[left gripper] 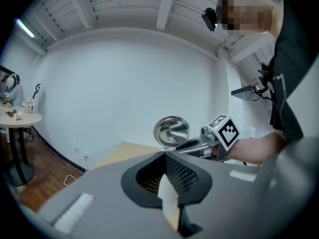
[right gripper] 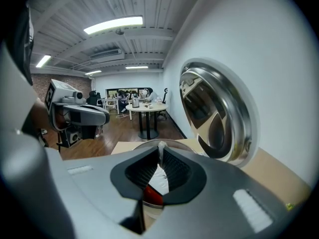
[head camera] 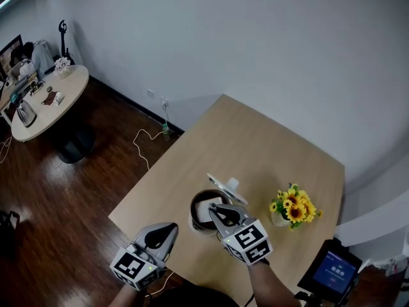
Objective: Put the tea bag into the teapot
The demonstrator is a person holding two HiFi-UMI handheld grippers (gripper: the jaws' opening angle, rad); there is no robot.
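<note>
Nearest us, at the bottom of the head view, the left tool [head camera: 167, 230] hangs over the near-left edge of the desk [head camera: 255, 139]. Its jaws are pressed together on a white paper slip [left gripper: 167, 193], seen between them in the left gripper view. Just right of it, near but apart, the right tool [head camera: 216, 211] reaches over the open mouth of the teapot [head camera: 195, 221]. Its jaws are closed on the top of the tea bag [right gripper: 161, 179], whose white body and a red patch hang below the tips, above the pot's round rim. In the head view a white patch shows inside the dark pot under those tips. The teapot's metal lid [head camera: 223, 185] stands tipped up at the far side of the pot, just beyond the right tool. To the right, yellow flowers [head camera: 294, 206] sit near the desk's right edge, apart from that tool. Beyond the lid, open desk top stretches to the far corner by the white wall. A lit screen [head camera: 332, 271] stands at lower right. At left a white cable [head camera: 142, 142] trails on the floor, and a round desk [head camera: 57, 110] stands at upper left.
</note>
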